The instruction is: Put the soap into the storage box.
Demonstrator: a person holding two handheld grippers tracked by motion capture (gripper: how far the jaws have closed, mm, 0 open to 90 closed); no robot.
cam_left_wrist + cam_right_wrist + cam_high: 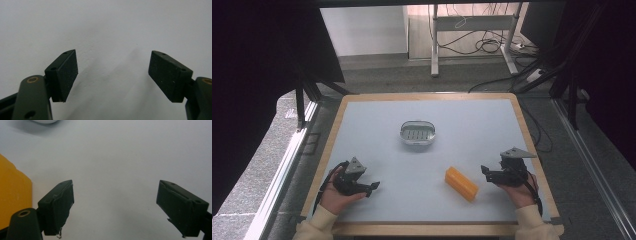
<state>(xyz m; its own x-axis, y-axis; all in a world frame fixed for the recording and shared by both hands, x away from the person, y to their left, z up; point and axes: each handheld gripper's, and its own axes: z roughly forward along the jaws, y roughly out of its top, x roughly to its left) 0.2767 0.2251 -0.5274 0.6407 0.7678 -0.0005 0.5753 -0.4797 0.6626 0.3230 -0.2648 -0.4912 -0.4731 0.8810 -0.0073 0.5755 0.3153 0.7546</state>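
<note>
An orange block (461, 183) is seen lying flat on the pale worktop (377, 125) in the high view, near the front edge and just left of the right tongs (485, 170), apart from them. A white slotted dish (417, 132) is set farther back near the middle of the worktop, well apart from the block. The left tongs (373, 187) are held low at the front left, with bare surface around them. In the right gripper view the right tongs (115, 207) are shown spread wide with nothing between the jaws; the block's edge (12, 197) is caught at the left margin, and a rim of the dish (45, 121) at the top. In the left gripper view the left tongs (113, 75) are likewise spread wide and empty over plain worktop.
</note>
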